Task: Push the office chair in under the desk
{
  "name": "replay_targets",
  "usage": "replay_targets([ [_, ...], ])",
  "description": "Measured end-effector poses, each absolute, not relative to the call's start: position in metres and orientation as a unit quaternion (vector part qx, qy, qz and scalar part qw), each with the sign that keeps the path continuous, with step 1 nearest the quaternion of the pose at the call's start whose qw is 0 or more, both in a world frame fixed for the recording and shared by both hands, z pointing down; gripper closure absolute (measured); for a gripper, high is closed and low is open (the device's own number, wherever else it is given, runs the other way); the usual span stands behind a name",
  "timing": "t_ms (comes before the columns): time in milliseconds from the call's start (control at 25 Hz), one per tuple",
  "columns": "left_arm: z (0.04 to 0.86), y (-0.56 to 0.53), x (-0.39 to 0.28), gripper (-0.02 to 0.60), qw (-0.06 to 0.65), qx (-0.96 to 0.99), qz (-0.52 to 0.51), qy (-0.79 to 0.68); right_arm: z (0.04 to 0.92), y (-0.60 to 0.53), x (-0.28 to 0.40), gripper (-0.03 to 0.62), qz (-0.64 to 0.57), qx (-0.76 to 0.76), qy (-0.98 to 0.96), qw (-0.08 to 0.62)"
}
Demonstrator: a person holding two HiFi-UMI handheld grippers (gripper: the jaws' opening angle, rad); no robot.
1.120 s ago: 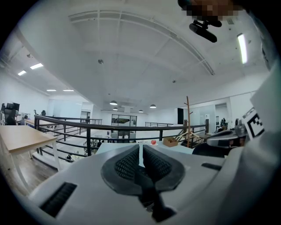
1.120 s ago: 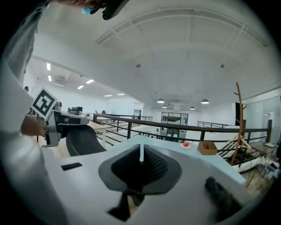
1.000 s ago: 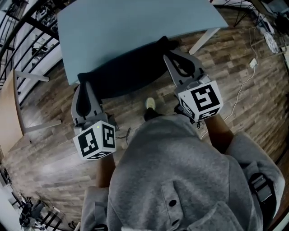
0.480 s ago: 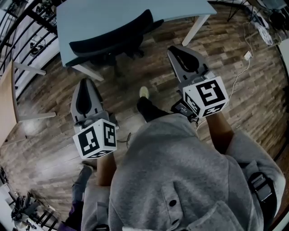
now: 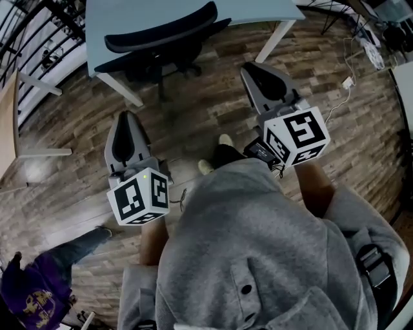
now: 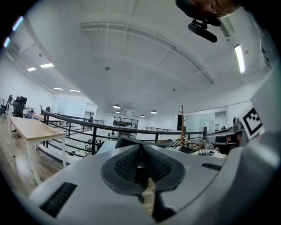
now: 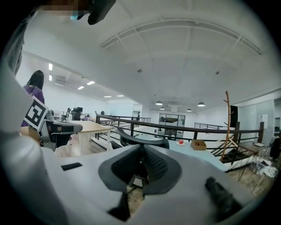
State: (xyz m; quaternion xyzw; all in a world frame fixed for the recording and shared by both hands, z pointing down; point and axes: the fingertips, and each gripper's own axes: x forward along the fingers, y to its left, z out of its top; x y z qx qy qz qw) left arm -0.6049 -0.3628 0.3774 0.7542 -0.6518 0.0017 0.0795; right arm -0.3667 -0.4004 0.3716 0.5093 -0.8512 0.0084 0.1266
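Note:
The black office chair [image 5: 161, 32] stands at the top of the head view, its seat tucked beneath the pale blue desk [image 5: 193, 9] and its curved backrest showing at the desk's near edge. My left gripper [image 5: 126, 119] hangs over the wood floor, well short of the chair, shut on nothing. My right gripper [image 5: 253, 67] is also shut and empty, to the right of the chair and apart from it. The right gripper view looks past the shut gripper [image 7: 141, 154] at the chair backrest [image 7: 140, 141] and desk top [image 7: 197, 154]. In the left gripper view the gripper [image 6: 140, 151] is shut.
A white desk leg [image 5: 277, 38] slants down at the chair's right. A wooden table [image 5: 6, 116] and black railing [image 5: 39, 38] lie at the left. A white cable [image 5: 342, 97] runs over the floor at the right. A person in purple [image 5: 32, 296] stands at lower left.
Both grippers have come away from the chair's backrest, and the chair and desk now lie farther off. A person in purple has entered at lower left.

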Motion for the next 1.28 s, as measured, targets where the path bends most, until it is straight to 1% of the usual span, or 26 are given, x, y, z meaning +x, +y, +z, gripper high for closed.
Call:
replay_targets([
  [680,0.386,-0.354,-0.592,0.548,0.081,0.748,0.024,-0.659,0.387,-0.402,-0.347,0.557,0.017,0.515,-0.847,0.129],
  [1280,0.387,-0.359,-0.608,0.548,0.076,0.743,0.031,-0.665,0.389,-0.409,-0.367,0.557,0.01,0.503,-0.854,0.13],
])
